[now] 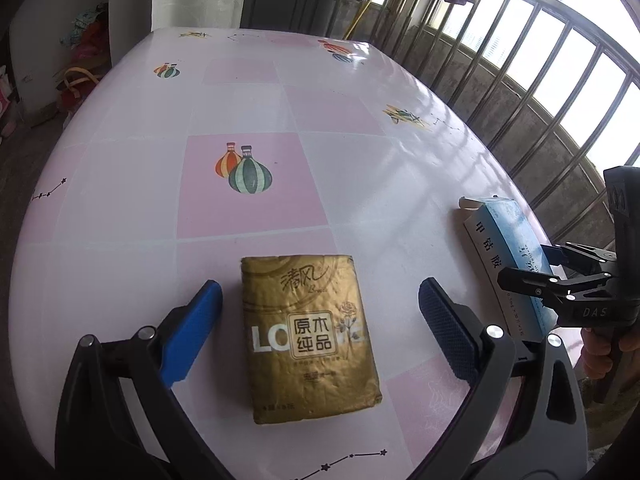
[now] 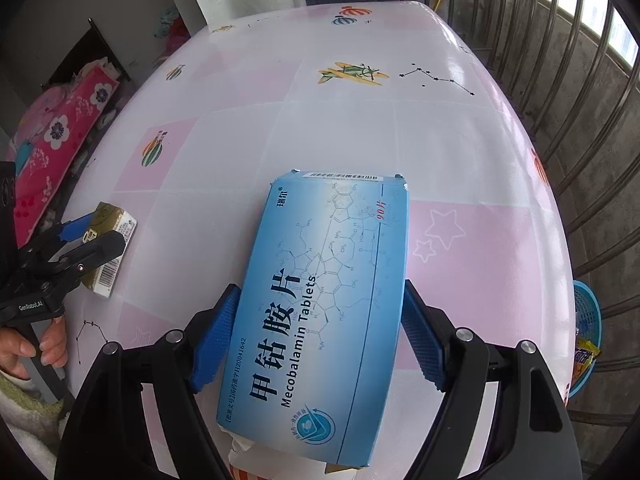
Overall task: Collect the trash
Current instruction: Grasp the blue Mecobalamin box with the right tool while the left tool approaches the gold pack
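Observation:
A gold tissue pack (image 1: 310, 338) lies flat on the pink-and-white table (image 1: 248, 108). My left gripper (image 1: 320, 332) is open, its blue pads standing apart on either side of the pack. A blue Mecobalamin tablet box (image 2: 328, 304) lies on the table at the right. My right gripper (image 2: 320, 340) has its blue pads against both long sides of the box. The box also shows in the left wrist view (image 1: 504, 256), with the right gripper (image 1: 548, 276) over it. The tissue pack (image 2: 110, 248) and left gripper (image 2: 84, 240) show at the left of the right wrist view.
A blue plastic basket (image 2: 586, 332) with a yellow wrapper stands on the floor off the table's right edge. A metal railing (image 1: 520, 80) runs along the right side. Pink flowered bedding (image 2: 60, 140) lies beyond the left edge.

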`<move>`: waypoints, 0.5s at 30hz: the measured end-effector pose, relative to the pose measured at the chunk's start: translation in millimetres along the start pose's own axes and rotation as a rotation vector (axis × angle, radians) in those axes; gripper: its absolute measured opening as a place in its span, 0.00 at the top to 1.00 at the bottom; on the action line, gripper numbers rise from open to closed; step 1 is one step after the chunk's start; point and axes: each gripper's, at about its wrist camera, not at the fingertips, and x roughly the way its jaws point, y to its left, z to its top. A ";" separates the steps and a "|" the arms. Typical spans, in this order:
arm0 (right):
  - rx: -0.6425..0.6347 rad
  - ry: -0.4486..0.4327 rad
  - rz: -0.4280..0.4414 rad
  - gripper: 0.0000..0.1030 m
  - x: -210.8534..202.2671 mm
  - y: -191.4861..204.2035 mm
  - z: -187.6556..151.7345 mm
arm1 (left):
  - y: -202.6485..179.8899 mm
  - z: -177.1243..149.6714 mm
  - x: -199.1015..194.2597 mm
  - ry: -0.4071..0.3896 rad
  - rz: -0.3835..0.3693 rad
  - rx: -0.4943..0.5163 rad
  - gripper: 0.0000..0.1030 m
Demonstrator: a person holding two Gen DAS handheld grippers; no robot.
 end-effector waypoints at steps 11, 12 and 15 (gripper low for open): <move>0.009 -0.033 -0.027 0.17 0.5 -4.4 -10.1 | -26.8 -19.9 -6.1 0.010 -0.007 0.035 0.13; 0.004 -0.032 -0.045 0.15 1.7 -3.8 -10.9 | -27.9 -21.1 -5.9 0.001 0.001 0.039 0.13; -0.010 -0.034 -0.070 0.08 3.7 -2.1 -13.8 | -29.0 -23.0 -5.8 -0.016 0.012 0.056 0.11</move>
